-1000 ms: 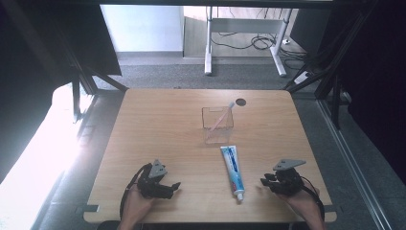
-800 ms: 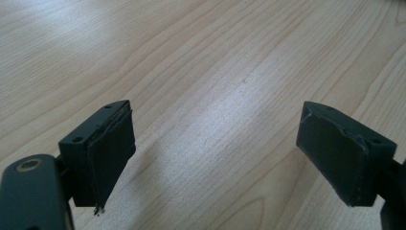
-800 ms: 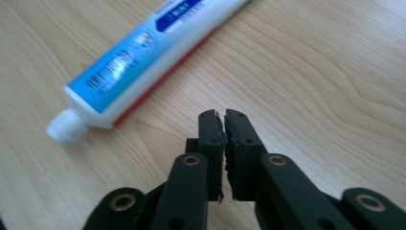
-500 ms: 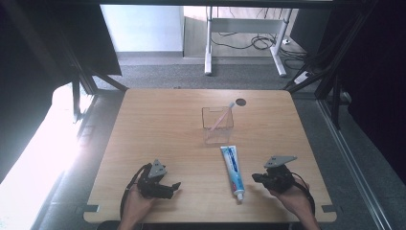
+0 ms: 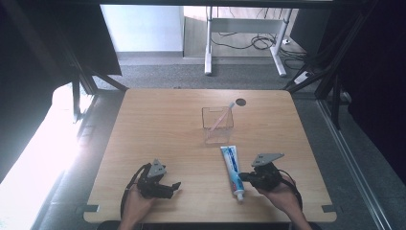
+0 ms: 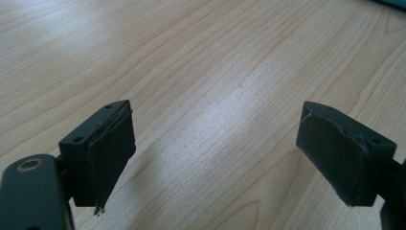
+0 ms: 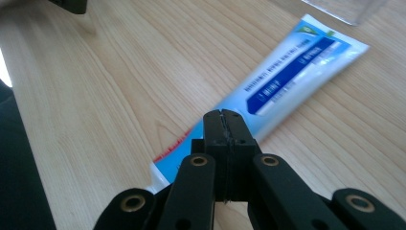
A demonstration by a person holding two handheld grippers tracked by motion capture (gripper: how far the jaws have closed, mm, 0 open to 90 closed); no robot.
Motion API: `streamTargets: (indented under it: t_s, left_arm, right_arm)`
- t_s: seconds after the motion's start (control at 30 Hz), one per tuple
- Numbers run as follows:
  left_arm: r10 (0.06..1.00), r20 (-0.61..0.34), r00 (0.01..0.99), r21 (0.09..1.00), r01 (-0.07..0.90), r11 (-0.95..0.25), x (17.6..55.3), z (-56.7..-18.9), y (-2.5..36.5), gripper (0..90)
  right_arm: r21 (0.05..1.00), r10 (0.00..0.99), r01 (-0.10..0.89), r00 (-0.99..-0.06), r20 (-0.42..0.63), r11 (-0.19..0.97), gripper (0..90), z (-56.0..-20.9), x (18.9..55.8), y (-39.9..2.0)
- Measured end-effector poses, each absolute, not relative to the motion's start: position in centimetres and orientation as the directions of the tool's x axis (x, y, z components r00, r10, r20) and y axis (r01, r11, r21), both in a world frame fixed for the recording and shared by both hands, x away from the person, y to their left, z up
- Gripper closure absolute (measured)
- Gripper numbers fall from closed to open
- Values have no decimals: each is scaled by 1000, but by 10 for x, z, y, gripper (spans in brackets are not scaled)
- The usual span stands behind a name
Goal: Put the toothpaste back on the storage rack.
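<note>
Toothpaste tube (image 5: pixel 231 170) lay flat near the table's (image 5: pixel 158 124) front edge, right of centre, cap end toward the person.

Left gripper (image 5: pixel 163 188) rested by the front-left part of the table, jaws spread wide with nothing but bare wood between them (image 6: pixel 215 158).

Right gripper (image 5: pixel 245 177) had slid in from the right since a second earlier and now sat just beside the tube's lower half. Its jaws had just closed and stood pressed together (image 7: pixel 224 125), empty, tips over the tube. Likely a push or a fresh approach, not a grasp.

Tube: white and blue with a red band, white cap, intact, uncreased. Clear holder (image 5: pixel 218 122) with a toothbrush (image 5: pixel 224 115) stood just beyond it.
</note>
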State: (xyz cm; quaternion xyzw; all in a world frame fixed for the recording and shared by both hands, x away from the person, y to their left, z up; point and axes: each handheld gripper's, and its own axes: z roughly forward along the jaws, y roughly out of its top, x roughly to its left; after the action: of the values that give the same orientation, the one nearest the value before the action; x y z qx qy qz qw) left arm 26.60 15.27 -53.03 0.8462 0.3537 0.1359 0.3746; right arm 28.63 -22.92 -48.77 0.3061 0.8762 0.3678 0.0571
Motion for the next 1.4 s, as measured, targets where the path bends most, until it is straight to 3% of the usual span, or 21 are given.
streamTargets:
  t_s: [0.67, 1.4]
  left_arm:
    - [699, -32, 714, 724, 499, -476, 266, -531, 151, 134]
    - [698, -29, 715, 723, 497, -479, 265, -532, 150, 134]
  right_arm:
    - [632, 520, 484, -842, 145, 606, 900, -506, 286, -195]
    - [606, 576, 517, -809, 116, 604, 886, -509, 288, -228]
